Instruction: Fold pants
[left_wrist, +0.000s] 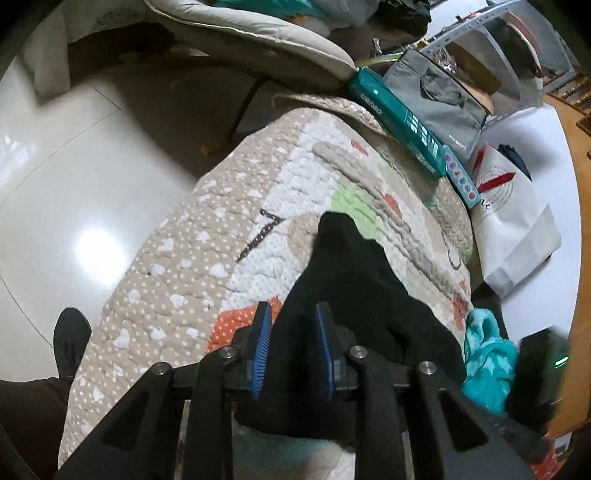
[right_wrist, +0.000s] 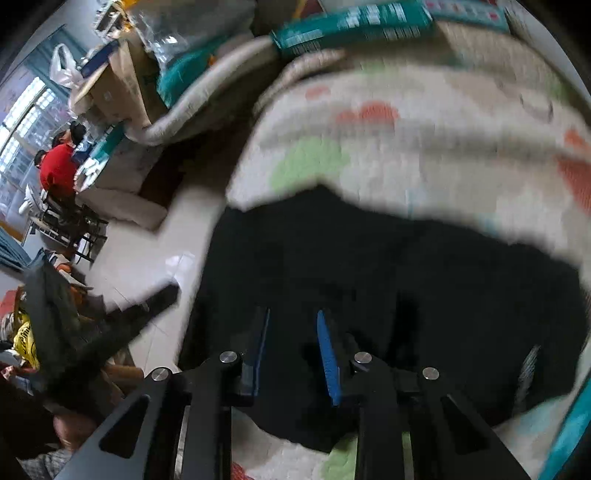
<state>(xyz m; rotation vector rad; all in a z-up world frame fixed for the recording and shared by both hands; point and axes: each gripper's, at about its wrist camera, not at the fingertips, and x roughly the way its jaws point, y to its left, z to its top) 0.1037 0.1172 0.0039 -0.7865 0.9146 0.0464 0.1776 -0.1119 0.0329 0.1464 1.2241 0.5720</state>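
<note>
Black pants (left_wrist: 354, 280) lie on a quilted patterned blanket (left_wrist: 192, 266) over a bed or sofa. In the left wrist view my left gripper (left_wrist: 291, 314) has its blue-padded jaws apart with a fold of the black pants running between them. In the right wrist view, which is motion-blurred, the black pants (right_wrist: 388, 269) spread across the blanket (right_wrist: 424, 147), and my right gripper (right_wrist: 293, 317) hovers over them with jaws apart; black cloth fills the gap between the pads.
A teal box (left_wrist: 399, 118), a grey bag (left_wrist: 443, 96) and a white paper bag (left_wrist: 513, 229) sit at the far side. A teal cloth (left_wrist: 487, 362) lies at the right. Glossy floor (left_wrist: 74, 177) is left of the blanket. People sit at a distant table (right_wrist: 59, 166).
</note>
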